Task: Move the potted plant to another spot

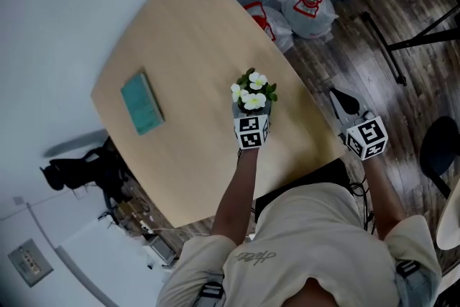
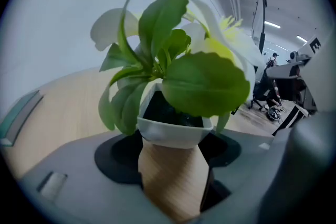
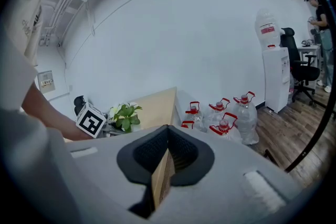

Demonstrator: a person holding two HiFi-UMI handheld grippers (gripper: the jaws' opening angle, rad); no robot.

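Head view first: there's a light wooden bench with rounded corners (image 1: 187,47), and the potted plant (image 1: 253,93) (green leaves and white flowers in a small white faceted pot) is on its right half, not far from the near edge. The left gripper (image 1: 251,118) comes in from the person's side, with its marker cube just behind the pot. A flat teal book (image 1: 142,104) lies well to the left of the plant. The right gripper (image 1: 342,101) is off the bench's right edge, over the dark wood-plank floor (image 1: 402,90). A bunch of clear water jugs with red handles (image 1: 309,3) sit on the floor past the far corner.

Left gripper view: the pot fills the gap between the jaws out at their tips. The jaws stand wide, with the black pads (image 2: 123,157) up against the pot's sides, so this gripper has the plant in its grasp. Bench wood shows through the gap under the pot. I honestly can't tell if the pot's base is touching the bench. The teal book peeks in at the left edge.

Right gripper view: the jaws are clenched down to a thin slit with nothing in them. Further out you can see the plant on the bench beside the left gripper's marker cube, the jugs, and a white water dispenser (image 3: 273,71) against the wall.
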